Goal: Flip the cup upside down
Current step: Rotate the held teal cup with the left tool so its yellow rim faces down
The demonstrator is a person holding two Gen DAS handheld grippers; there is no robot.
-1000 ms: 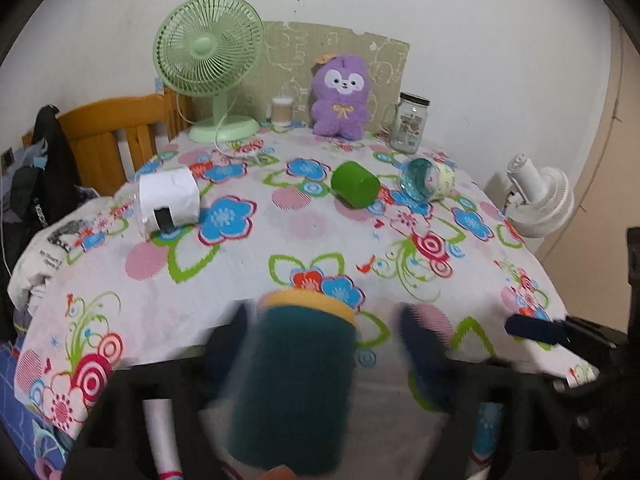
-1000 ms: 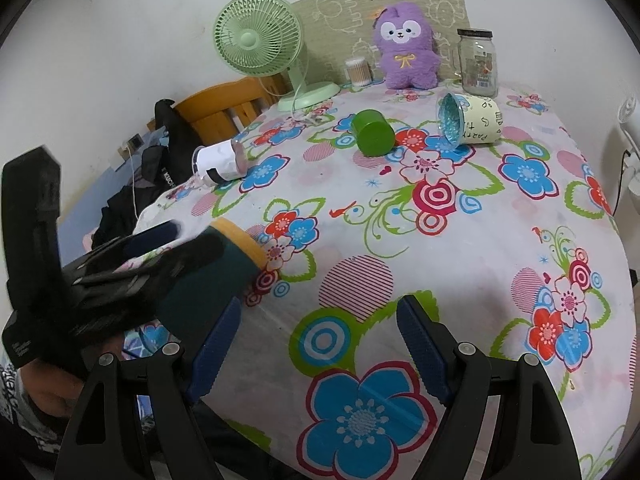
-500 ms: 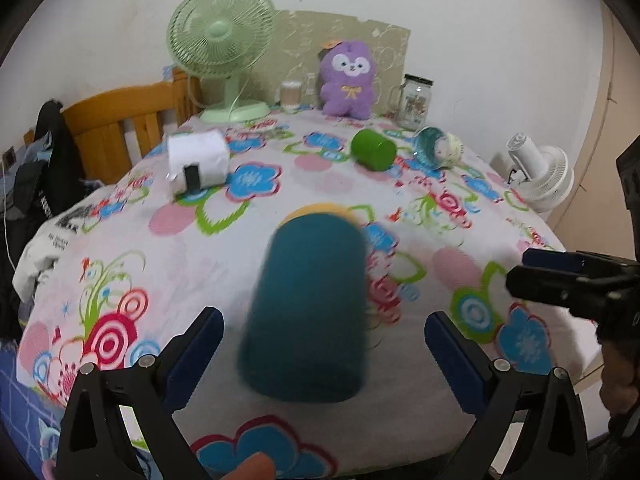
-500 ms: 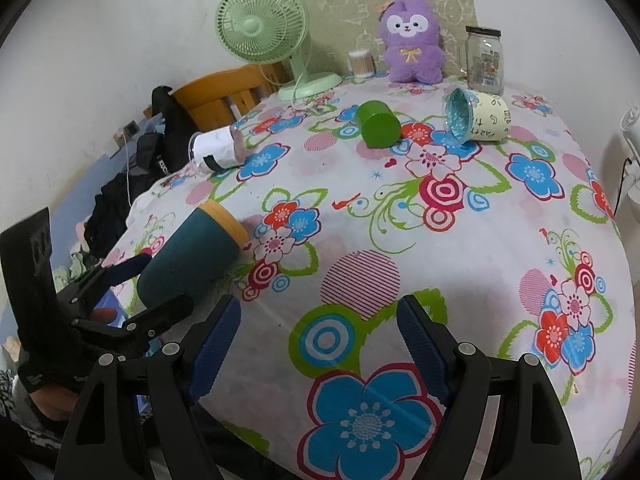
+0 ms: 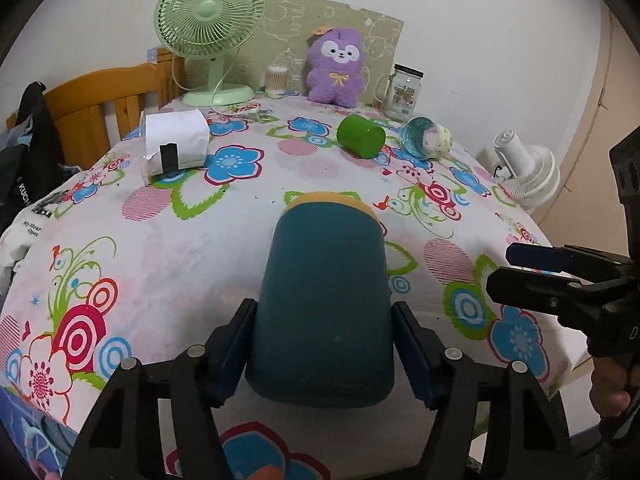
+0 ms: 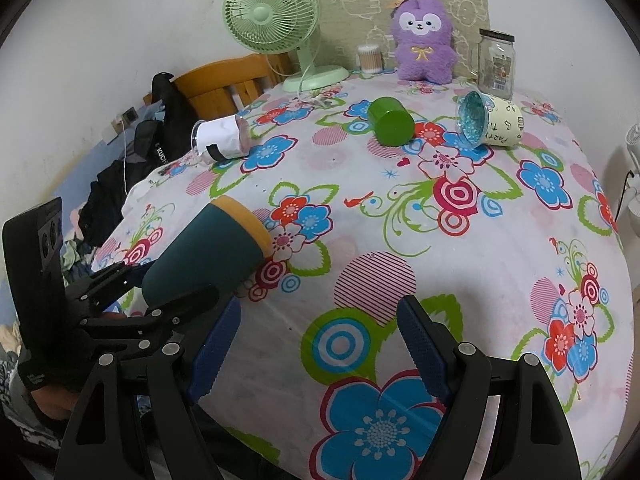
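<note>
Left wrist view: the left gripper [image 5: 322, 354] is clamped on the teal cup [image 5: 324, 308], one blue pad on each side of the body near its closed base. The cup lies on its side at the near edge of the table [image 5: 168, 248], its yellow rim pointing toward the far side. The right gripper [image 5: 532, 270] enters from the right edge, well apart from the cup and holding nothing; how far its jaws stand apart is hard to judge from this side-on angle. Further back lie a white-wrapped cup [image 5: 176, 146], a green cup [image 5: 360, 136] and a patterned cup [image 5: 426, 143] — all on their sides. Right wrist view: the right gripper [image 6: 320, 346] has its jaws spread wide over bare tablecloth near the front edge, empty. To the left the teal cup [image 6: 208, 256] is seen between the fingers of the left gripper [image 6: 160, 292], base toward the near left, yellow rim resting on or just above the cloth. Status — the grasp appears complete, but the cup is neither raised nor turned. Remaining steps, as judged: lift the base, rotate the cup until the rim faces down, set it on the table and release.
</note>
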